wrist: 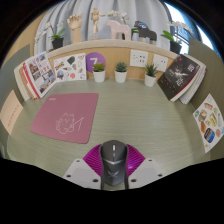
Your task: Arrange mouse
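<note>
Step in hand: carrying the mouse (113, 160) to the pink mouse mat (67, 116), as I judge it
How to do it well: keep the grip even, bring it low over the mat's middle, set it flat before letting go
Gripper (113, 172): jaws drawn close, both magenta pads pressing the mouse's sides
Mouse place: between the fingers, above the desk's (150, 120) near edge, apart from the mat
Mouse look: small, dark grey, rounded back, scroll wheel on top

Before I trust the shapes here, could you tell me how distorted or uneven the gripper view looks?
Gripper view: strong fisheye, so the desk edge bows; bright window glare behind the shelf; the mouse between the hand-held gripper fingers looks dark.
</note>
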`<state>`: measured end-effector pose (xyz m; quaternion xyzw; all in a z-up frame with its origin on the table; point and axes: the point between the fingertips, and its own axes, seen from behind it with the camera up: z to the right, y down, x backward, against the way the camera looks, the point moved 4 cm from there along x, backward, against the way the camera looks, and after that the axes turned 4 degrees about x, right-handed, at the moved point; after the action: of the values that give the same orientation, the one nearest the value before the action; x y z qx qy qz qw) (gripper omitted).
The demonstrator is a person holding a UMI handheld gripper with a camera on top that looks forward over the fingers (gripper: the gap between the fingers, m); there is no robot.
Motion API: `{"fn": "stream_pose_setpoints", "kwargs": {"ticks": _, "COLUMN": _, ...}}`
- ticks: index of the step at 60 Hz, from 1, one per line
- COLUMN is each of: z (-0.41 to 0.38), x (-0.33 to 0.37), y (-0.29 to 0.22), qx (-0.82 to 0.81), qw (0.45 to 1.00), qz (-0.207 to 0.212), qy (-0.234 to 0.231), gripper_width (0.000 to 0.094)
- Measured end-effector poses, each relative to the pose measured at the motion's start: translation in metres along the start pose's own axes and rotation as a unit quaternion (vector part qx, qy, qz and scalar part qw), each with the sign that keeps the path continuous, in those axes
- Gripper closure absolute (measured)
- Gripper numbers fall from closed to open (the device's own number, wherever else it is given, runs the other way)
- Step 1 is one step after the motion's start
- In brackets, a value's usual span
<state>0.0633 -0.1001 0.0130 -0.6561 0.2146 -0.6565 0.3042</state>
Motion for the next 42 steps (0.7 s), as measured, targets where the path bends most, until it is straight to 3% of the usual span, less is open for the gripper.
{"fn": "stream_pose_setpoints", "kwargs": {"ticks": 10, "z": -0.006, "x": 0.011, "y": -0.010, "qx": -0.026, "qw": 0.999, "qz": -0.028, "qy": 0.028, "gripper_width": 0.0668}}
{"fn": "stream_pose_setpoints", "kwargs": {"ticks": 16, "z": -0.012, "x": 0.053, "y": -0.071, "qx": -0.023, "qw": 0.998, "qz": 0.030, "qy": 0.053, "gripper_width": 0.0668}}
{"fn": "stream_pose_setpoints", "kwargs": {"ticks": 30, "z": -0.042, "x": 0.149, "y": -0.271, "qx": -0.010, "qw": 0.977, "qz": 0.201, "qy": 0.077, "gripper_width": 0.0669}}
{"fn": "stream_pose_setpoints", "kwargs": {"ticks": 37, "z": -0.071, "x": 0.151, "y": -0.335, "qx": -0.003, "qw": 0.969, "qz": 0.239, "qy": 0.060, "gripper_width": 0.0669}}
{"fn": "stream_pose_setpoints", "kwargs": {"ticks": 42, "z": -0.099, "x": 0.125, "y": -0.351, "qx": 0.002, "qw": 0.972, "qz": 0.229, "qy": 0.045, "gripper_width": 0.0670}}
